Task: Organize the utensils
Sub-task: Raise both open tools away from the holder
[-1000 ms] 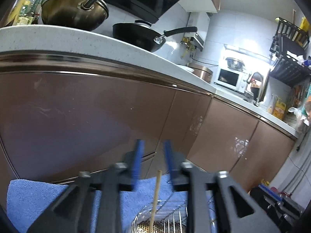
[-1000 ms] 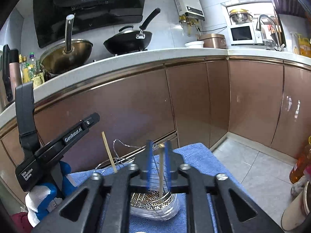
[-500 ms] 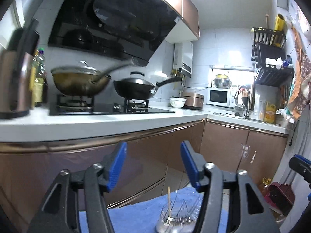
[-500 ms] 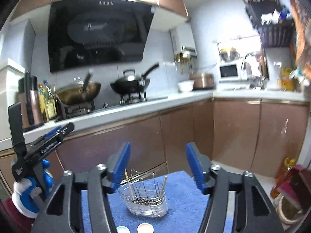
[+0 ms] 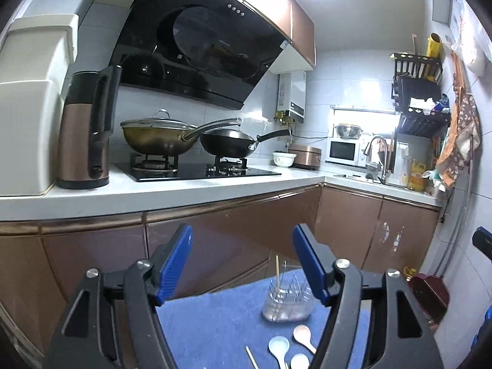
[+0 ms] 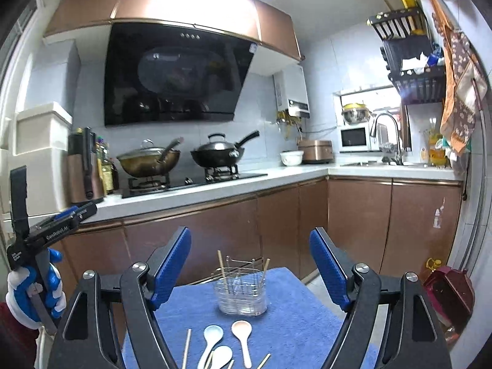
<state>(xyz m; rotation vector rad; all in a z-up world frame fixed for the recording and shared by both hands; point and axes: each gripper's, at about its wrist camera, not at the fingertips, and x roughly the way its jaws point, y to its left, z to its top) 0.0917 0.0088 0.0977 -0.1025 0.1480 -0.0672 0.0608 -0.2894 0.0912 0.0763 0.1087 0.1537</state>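
Note:
A clear utensil holder with a wire basket (image 6: 241, 290) stands on a blue towel (image 6: 295, 323); it also shows in the left wrist view (image 5: 287, 301). Two wooden chopsticks (image 6: 223, 273) stand in it. In front of it lie three ceramic spoons, a bluish one (image 6: 212, 336), a pinkish one (image 6: 242, 333) and a white one (image 6: 222, 355), plus loose chopsticks (image 6: 186, 349). My right gripper (image 6: 249, 267) is open and empty, above and behind the spoons. My left gripper (image 5: 243, 264) is open and empty, and shows at the left of the right wrist view (image 6: 46, 230).
Brown kitchen cabinets (image 6: 215, 240) stand close behind the towel-covered stand. On the counter above are a wok (image 6: 147, 160), a black pan (image 6: 218, 153) and a kettle (image 5: 86, 132). A dark red bin (image 6: 449, 292) sits on the floor to the right.
Both grippers opened and let go of a chopstick each, now standing in the holder. Both then drew up and back, so the spoons and loose chopsticks came into view.

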